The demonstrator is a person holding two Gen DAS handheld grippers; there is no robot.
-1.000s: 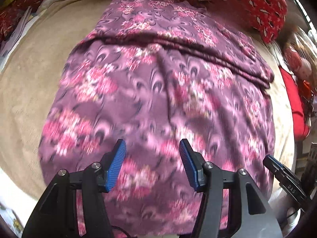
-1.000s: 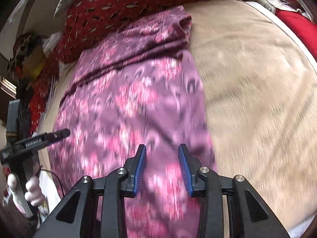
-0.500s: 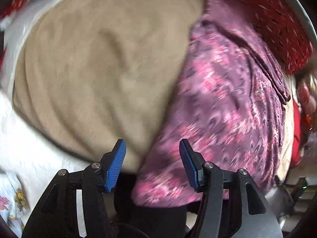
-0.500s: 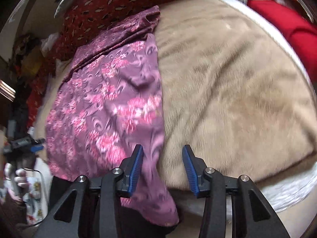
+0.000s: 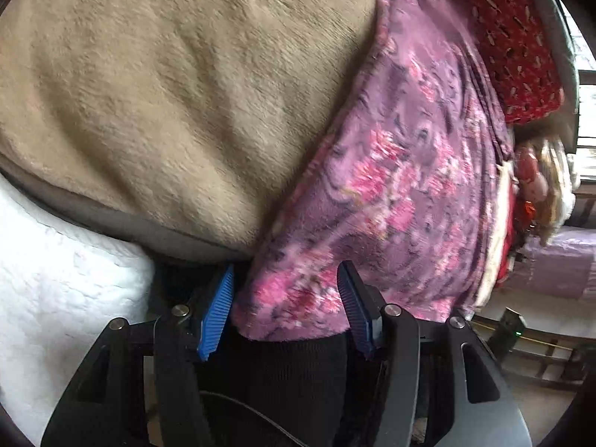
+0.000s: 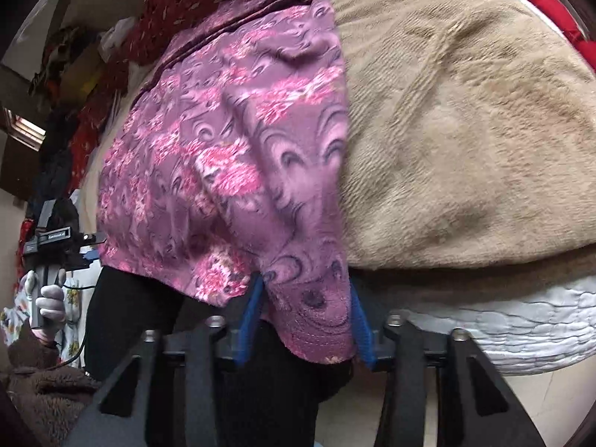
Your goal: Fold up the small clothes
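Nearest us, our left gripper (image 5: 285,307) has its jaws spread, and the near left corner of the purple floral garment (image 5: 391,186) hangs between the blue pads without being pinched. Our right gripper (image 6: 305,322) also has its jaws spread, the garment's near right corner draped down between them; we cannot tell whether the pads touch the cloth. The garment lies on the tan fleece blanket (image 5: 167,93), its near hem hanging over the bed's edge in front of dark clothing. Below the blanket's edge we see a white quilted mattress (image 6: 521,320). At the far end, the garment reaches a red patterned pillow (image 5: 514,44).
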